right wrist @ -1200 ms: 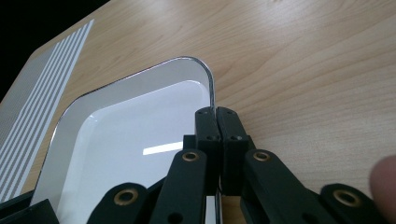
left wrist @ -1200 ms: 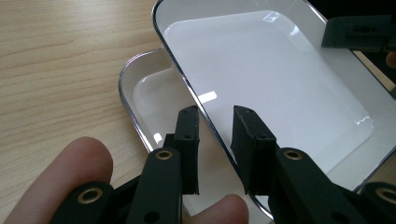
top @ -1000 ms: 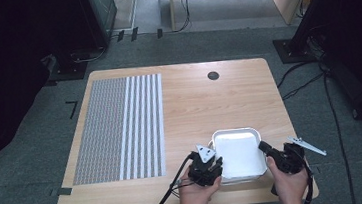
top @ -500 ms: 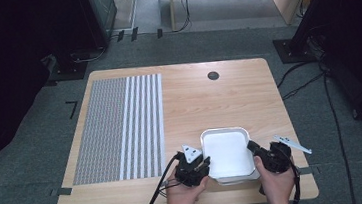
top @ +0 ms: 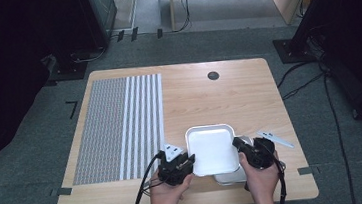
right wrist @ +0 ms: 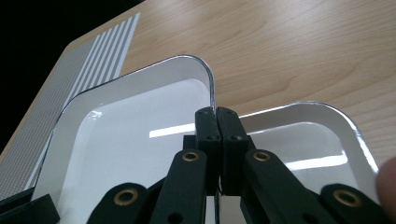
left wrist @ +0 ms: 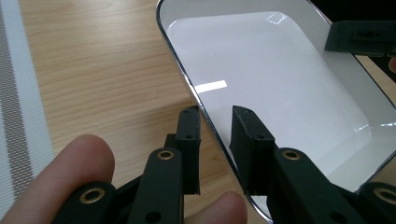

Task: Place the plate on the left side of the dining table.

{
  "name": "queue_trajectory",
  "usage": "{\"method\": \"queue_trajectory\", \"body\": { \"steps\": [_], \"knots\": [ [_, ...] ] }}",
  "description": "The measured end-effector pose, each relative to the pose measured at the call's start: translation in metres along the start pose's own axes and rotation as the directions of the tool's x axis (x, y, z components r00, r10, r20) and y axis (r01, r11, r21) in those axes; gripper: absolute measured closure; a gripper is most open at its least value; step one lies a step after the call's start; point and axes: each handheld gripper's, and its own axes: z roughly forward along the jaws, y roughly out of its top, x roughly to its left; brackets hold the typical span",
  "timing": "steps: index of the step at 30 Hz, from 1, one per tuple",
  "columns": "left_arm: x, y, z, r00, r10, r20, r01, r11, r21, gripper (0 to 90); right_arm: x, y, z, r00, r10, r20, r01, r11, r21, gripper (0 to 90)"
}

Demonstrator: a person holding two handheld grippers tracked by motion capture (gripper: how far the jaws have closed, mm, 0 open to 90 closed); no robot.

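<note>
Near table edge: two hands lift upper white tray point(top: 211, 149) off second tray point(top: 236, 177) beneath. Left gripper point(left wrist: 215, 135) straddles left rim, jaws narrowly apart, contact unclear; right gripper point(right wrist: 217, 122) pinched tight on right rim. Tray looks light, rigid, glossy, likely slippery; thin rim best hold. Wooden table point(top: 248, 95), striped mat point(top: 120, 123) left, grey carpet point(top: 37, 146), cables around.
</note>
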Motion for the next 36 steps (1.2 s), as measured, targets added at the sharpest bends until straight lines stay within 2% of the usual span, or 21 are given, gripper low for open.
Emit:
{"method": "queue_trajectory", "body": {
  "steps": [7,9,11,14,15,16,17,18,19,24,25,31,33,34,36],
  "knots": [
    [0.025,0.005,-0.013,0.9994,-0.034,-0.009,0.033,0.9994,-0.012,73.4,0.028,0.001,0.017,0.9998,-0.007,-0.019,0.007,1.000,0.015,89.9],
    [0.037,0.010,-0.019,0.9990,-0.042,-0.016,0.042,0.9991,-0.013,73.2,0.035,0.002,0.023,0.9997,-0.004,-0.024,0.004,1.000,0.020,89.9],
    [0.041,0.011,-0.021,0.9988,-0.047,-0.016,0.046,0.9988,-0.016,73.1,0.039,0.002,0.026,0.9996,-0.002,-0.028,0.003,1.000,0.021,89.9],
    [0.055,0.014,-0.026,0.9983,-0.055,-0.019,0.055,0.9985,-0.008,72.7,0.055,0.004,0.038,0.9990,-0.004,-0.044,0.005,1.000,0.030,89.9],
    [0.059,0.015,-0.028,0.9981,-0.058,-0.020,0.058,0.9983,-0.006,72.7,0.055,0.004,0.038,0.9990,-0.004,-0.044,0.005,1.000,0.030,89.9],
    [0.069,0.018,-0.031,0.9977,-0.066,-0.016,0.066,0.9978,0.001,72.7,0.063,0.004,0.045,0.9989,-0.003,-0.046,0.005,0.999,0.036,89.9],
    [0.069,0.018,-0.031,0.9977,-0.066,-0.016,0.066,0.9978,0.001,72.8,0.063,0.004,0.045,0.9989,-0.003,-0.046,0.005,0.999,0.036,89.9],
    [0.079,0.020,-0.033,0.9969,-0.077,-0.014,0.077,0.9970,-0.003,72.8,0.070,0.005,0.051,0.9986,-0.002,-0.054,0.004,0.999,0.038,89.9],
    [0.079,0.020,-0.033,0.9969,-0.077,-0.014,0.077,0.9970,-0.003,72.8,0.070,0.005,0.051,0.9986,-0.002,-0.054,0.004,0.999,0.038,89.9],
    [0.098,0.023,-0.037,0.9949,-0.095,-0.035,0.095,0.9955,-0.005,72.5,0.092,0.005,0.069,0.9982,0.000,-0.060,0.003,0.999,0.046,89.8],
    [0.103,0.024,-0.038,0.9944,-0.100,-0.035,0.100,0.9950,-0.002,72.5,0.092,0.005,0.069,0.9982,0.000,-0.060,0.003,0.999,0.046,89.8],
    [0.133,0.026,-0.040,0.9908,-0.132,-0.030,0.132,0.9912,0.009,72.9,0.112,0.004,0.087,0.9980,0.001,-0.063,0.003,0.998,0.057,89.4],
    [0.143,0.026,-0.041,0.9890,-0.143,-0.037,0.144,0.9895,0.016,73.0,0.120,0.003,0.093,0.9978,0.007,-0.066,-0.003,0.998,0.067,89.3],
    [0.152,0.026,-0.042,0.9874,-0.152,-0.046,0.153,0.9880,0.021,73.2,0.127,0.001,0.099,0.9976,0.004,-0.070,0.001,0.998,0.067,89.0],
    [0.157,0.027,-0.043,0.9863,-0.157,-0.050,0.159,0.9871,0.024,73.3,0.131,0.001,0.102,0.9973,0.010,-0.072,-0.004,0.997,0.072,88.9]
  ]
}}
